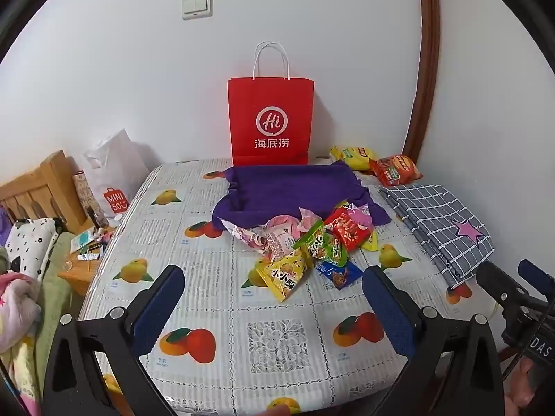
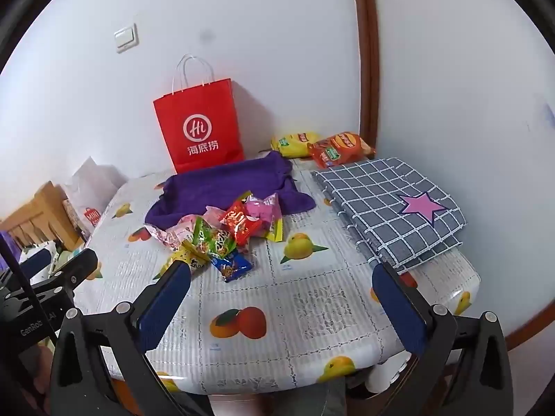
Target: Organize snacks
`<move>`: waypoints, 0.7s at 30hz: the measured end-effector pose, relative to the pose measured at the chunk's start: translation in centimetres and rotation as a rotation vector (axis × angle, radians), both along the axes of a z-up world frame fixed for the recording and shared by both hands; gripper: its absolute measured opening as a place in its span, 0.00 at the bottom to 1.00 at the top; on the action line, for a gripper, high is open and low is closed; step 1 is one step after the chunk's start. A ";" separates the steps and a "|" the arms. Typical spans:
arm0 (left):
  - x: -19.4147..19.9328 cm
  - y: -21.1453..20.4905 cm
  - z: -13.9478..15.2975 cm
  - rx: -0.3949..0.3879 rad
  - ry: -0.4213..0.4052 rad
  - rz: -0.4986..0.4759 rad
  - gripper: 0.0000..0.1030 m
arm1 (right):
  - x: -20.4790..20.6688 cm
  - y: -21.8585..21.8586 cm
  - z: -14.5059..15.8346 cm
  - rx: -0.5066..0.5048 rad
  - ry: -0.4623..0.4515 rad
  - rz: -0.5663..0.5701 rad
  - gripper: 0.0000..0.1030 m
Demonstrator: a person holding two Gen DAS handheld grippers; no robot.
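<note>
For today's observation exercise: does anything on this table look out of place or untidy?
Yes. Small snack packets lie jumbled, overlapping the rumpled purple cloth, while two chip bags sit apart by the wall.

The left claw (image 1: 274, 312) has two black plastic arms with triangular cut-outs and round silver screws at the joints, each ending in a dark blue textured pad. The right claw (image 2: 284, 306) is built the same way. A thin black cable runs beside the body, which bears white lettering, partly legible as "GenRob" and "DAS".
</note>
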State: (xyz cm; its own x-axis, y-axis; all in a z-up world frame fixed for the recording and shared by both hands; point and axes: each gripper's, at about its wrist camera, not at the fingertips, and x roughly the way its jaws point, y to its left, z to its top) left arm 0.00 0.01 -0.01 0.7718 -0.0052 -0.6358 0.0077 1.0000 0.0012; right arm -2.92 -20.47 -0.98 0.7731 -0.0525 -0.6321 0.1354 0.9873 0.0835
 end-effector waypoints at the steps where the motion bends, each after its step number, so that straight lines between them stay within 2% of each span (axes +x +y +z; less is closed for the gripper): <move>1: 0.0 0.0 0.0 -0.004 0.000 -0.004 1.00 | 0.0 0.0 0.0 -0.018 0.002 0.004 1.00; 4: 0.1 -0.1 0.0 -0.011 0.009 -0.004 1.00 | 0.1 1.2 0.2 -0.089 0.002 0.016 1.00; 7: 0.6 -0.1 0.8 -0.016 0.007 -0.019 1.00 | -0.8 1.8 0.9 -0.065 -0.037 0.022 1.00; 13: -0.1 0.2 0.4 -0.023 -0.032 -0.017 1.00 | -0.7 2.1 1.0 -0.051 -0.023 0.027 1.00; 21: -0.1 1.1 0.2 -0.050 -0.024 -0.008 1.00 | -0.9 2.9 1.2 -0.058 -0.032 0.034 1.00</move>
State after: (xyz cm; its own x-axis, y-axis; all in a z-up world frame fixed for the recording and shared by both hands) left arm -0.10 1.10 0.18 0.7864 -0.0429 -0.6163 0.0161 0.9987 -0.0489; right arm -3.84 -17.61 0.20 0.7948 -0.0620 -0.6037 0.1001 0.9945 0.0297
